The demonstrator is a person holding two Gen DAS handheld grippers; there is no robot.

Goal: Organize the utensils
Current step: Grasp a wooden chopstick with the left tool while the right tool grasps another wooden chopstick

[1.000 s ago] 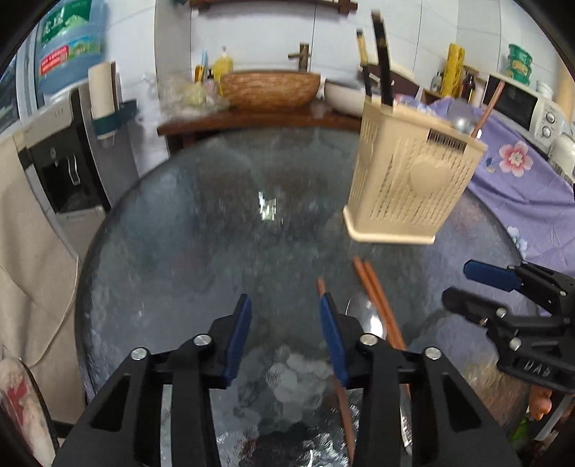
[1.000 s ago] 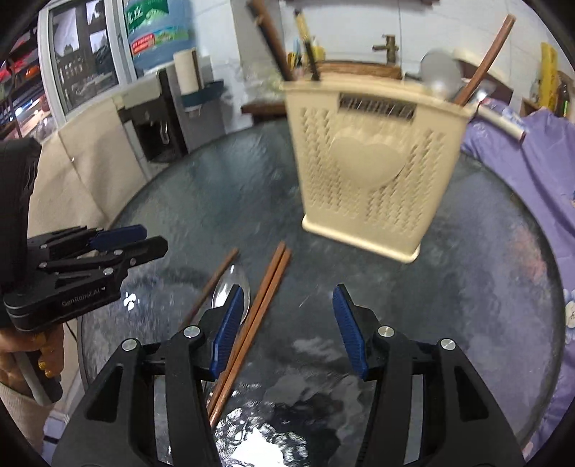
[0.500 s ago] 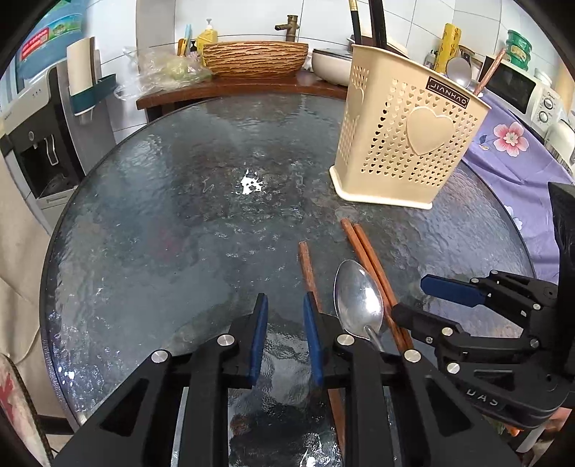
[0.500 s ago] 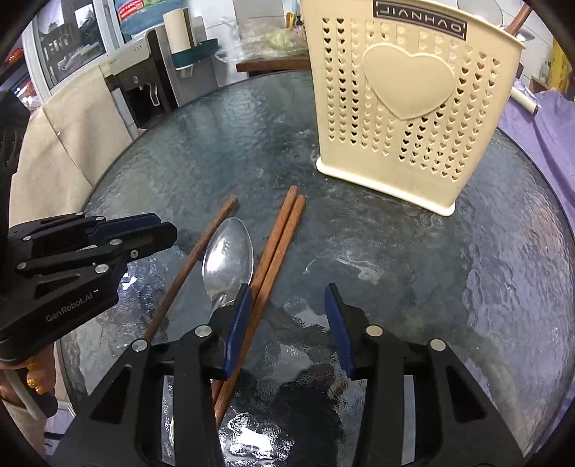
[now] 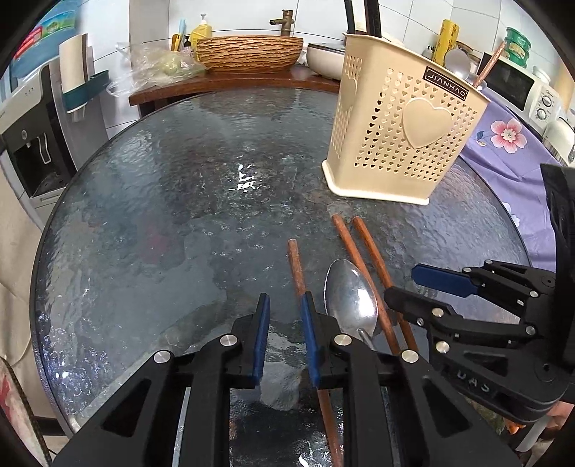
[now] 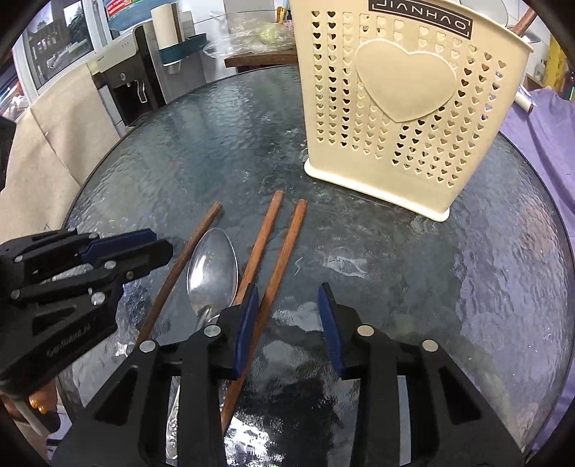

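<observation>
Lying flat on the glass table [image 5: 151,222]: a spoon [image 5: 350,300] between three chopsticks [image 6: 285,248], just in front of the cream holder [image 6: 402,118]. Left gripper [image 5: 284,310] is closing, narrow gap, nothing between its fingers. Right gripper [image 6: 289,305] is closing too, one chopstick between its jaws, unpinched.

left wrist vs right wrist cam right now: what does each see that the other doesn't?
Only the left wrist view: the woven bowl, the brass faucet and the microwave behind the table.

Only the right wrist view: the window at far left.

Both: the glass table, the cream utensil holder, three loose wooden chopsticks and the spoon lying flat. The left gripper and the right gripper are both closing, with nothing pinched between the pads.
</observation>
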